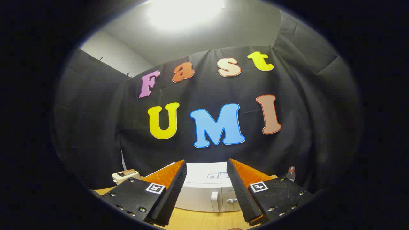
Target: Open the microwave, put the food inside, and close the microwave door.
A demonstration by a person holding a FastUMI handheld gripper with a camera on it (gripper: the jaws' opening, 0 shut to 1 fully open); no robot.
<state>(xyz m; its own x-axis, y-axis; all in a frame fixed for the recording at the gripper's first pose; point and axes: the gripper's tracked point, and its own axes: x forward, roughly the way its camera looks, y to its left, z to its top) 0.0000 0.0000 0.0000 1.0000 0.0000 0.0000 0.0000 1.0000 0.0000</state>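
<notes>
The gripper [206, 188] holds its fingers spread apart with nothing between them. The white microwave [204, 191] stands on the wooden table [204, 220] beyond them, door closed. Its labels are too small to read.

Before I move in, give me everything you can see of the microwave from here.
The microwave is a white box, plastic or painted metal by its look, upright on the light wooden table against the booth's black cloth wall. Its door looks closed, with a vertical white handle and a round knob beside it. Two small stickers sit on its flat top. It stands beyond the open gripper, framed between the fingers, which do not touch it.
</notes>
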